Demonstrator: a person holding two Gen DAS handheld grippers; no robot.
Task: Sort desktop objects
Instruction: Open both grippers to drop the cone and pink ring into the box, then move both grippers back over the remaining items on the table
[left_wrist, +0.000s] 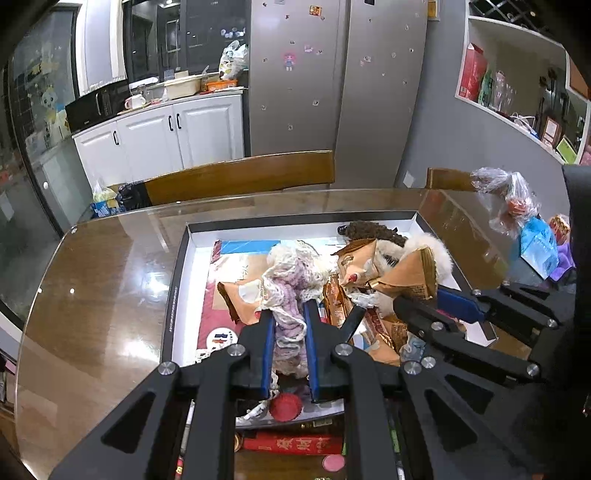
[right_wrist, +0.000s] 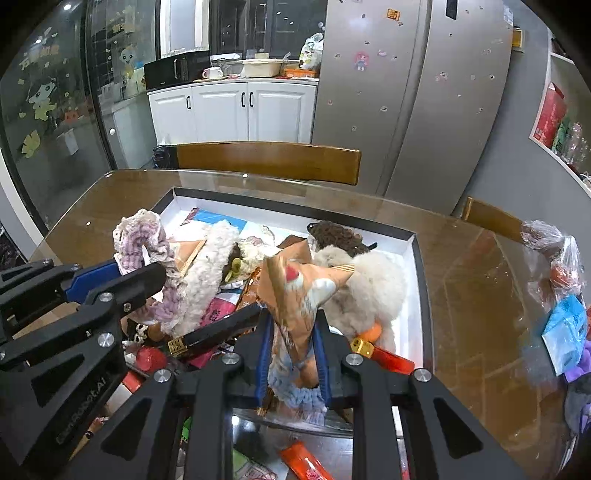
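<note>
A black-rimmed white box (left_wrist: 177, 280) on the glass-topped wooden table holds a heap of snack packets, fluffy hair bands and cards. My left gripper (left_wrist: 290, 314) is shut on a purple and cream crocheted scrunchie (left_wrist: 291, 284) and holds it over the box; it also shows at the left of the right wrist view (right_wrist: 144, 251). My right gripper (right_wrist: 293, 325) is shut on an orange snack packet (right_wrist: 295, 291) above the heap, with a blue knitted piece (right_wrist: 295, 391) between the fingers below it. In the left wrist view that packet (left_wrist: 410, 273) shows at the right.
Red packets, a red round item (left_wrist: 284, 406) and pens lie at the box's near edge. A clear plastic bag (right_wrist: 554, 258) and a blue packet (right_wrist: 565, 332) sit on the table at the right. Wooden chairs (right_wrist: 273, 158) stand behind the table.
</note>
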